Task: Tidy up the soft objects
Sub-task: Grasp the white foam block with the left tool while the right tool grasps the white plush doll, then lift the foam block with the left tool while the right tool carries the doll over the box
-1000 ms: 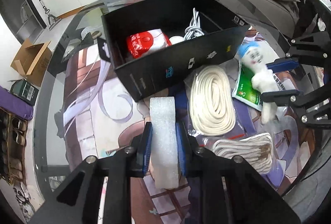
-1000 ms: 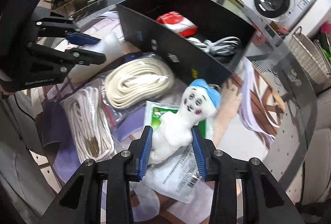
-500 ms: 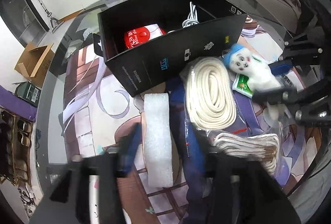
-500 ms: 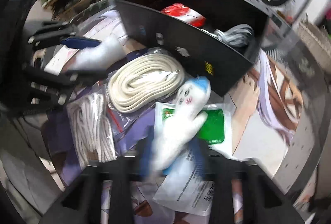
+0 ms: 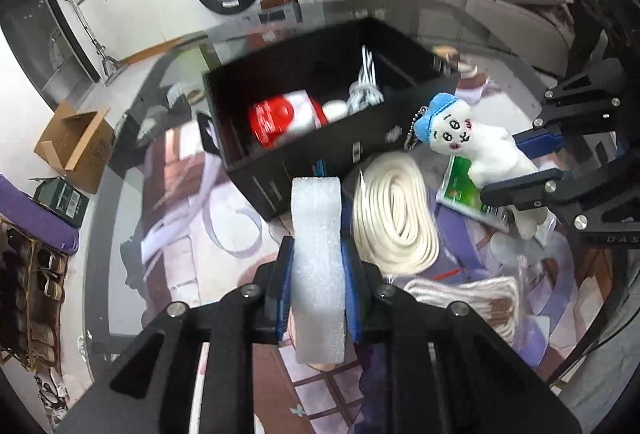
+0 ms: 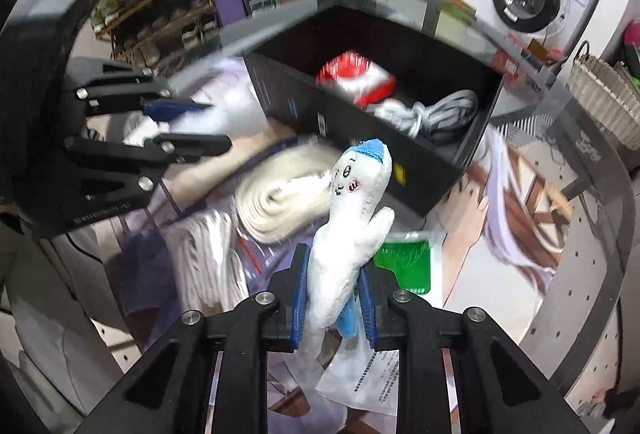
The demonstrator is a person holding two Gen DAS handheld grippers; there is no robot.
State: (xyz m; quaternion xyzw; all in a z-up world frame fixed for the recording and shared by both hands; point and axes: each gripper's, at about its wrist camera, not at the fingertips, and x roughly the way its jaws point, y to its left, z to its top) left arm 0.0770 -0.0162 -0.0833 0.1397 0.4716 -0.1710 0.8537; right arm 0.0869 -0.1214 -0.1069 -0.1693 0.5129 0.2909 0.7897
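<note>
Both hands are loaded. The left gripper (image 5: 318, 274) is clamped on the white foam block (image 5: 318, 254), whose long axis runs straight out along the fingers, pointing at the near wall of the black box (image 5: 320, 149). The right gripper (image 6: 334, 298) pinches the plush doll (image 6: 352, 218) by its lower body, blue-capped head tipped up and away toward the same box. The box lies dead ahead of the foam and ahead-right of the doll — both are lifted clear of the coiled white rope (image 5: 390, 209) and the green packet (image 6: 404, 262) on the table. By my read the foam has the shorter run: forward and over the near wall, landing beside the red-and-white pack (image 5: 282, 117) and the grey cable bundle (image 6: 432, 113).
</note>
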